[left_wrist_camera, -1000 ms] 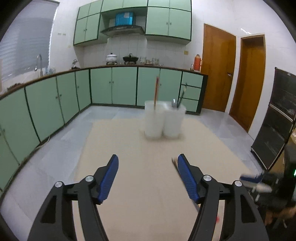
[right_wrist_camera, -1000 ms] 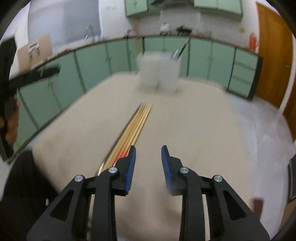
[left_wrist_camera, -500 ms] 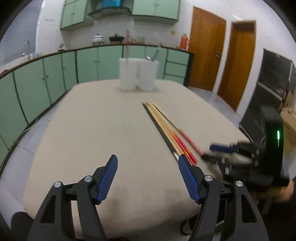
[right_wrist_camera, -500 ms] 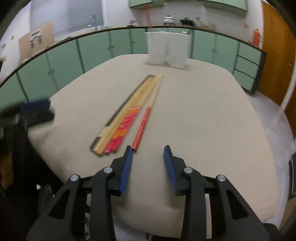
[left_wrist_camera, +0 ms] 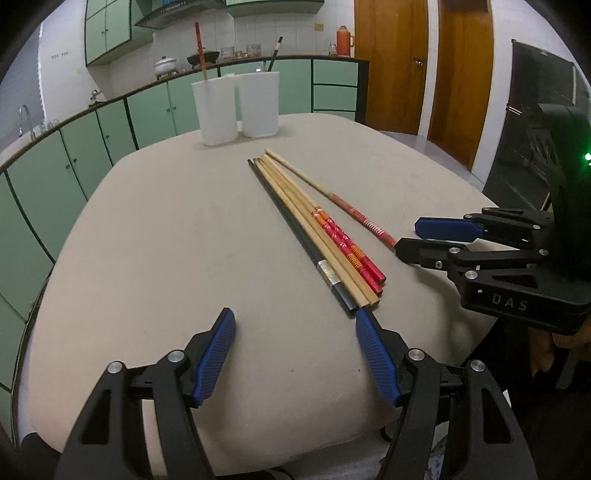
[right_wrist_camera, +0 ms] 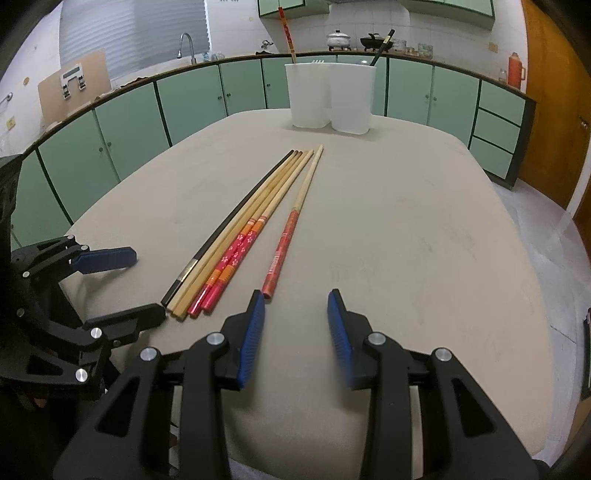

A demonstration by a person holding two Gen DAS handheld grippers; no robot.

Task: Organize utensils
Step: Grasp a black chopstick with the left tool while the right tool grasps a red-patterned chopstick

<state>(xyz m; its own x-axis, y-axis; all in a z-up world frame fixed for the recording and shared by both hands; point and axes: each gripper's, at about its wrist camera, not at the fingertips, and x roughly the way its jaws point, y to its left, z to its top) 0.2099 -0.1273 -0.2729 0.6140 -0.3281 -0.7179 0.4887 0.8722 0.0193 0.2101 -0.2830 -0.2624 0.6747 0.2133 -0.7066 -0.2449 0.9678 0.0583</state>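
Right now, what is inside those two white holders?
A red-patterned chopstick stands in the left white holder, a black one in the right holder. Their lower ends are hidden by the walls.

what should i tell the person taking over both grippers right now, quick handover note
Left gripper: open, empty, low over the near table edge, by the butt ends of the chopstick bundle.
Right gripper: open, empty, jaws just widened, next to the butt of the lone red-handled chopstick.
Things: five chopsticks lie side by side, the sixth slightly apart, all on the table. Two white holders stand at the far end.
Done: one red-patterned and one black chopstick already stand in the holders.
Left: pick up the six on the table and put them in the holders.
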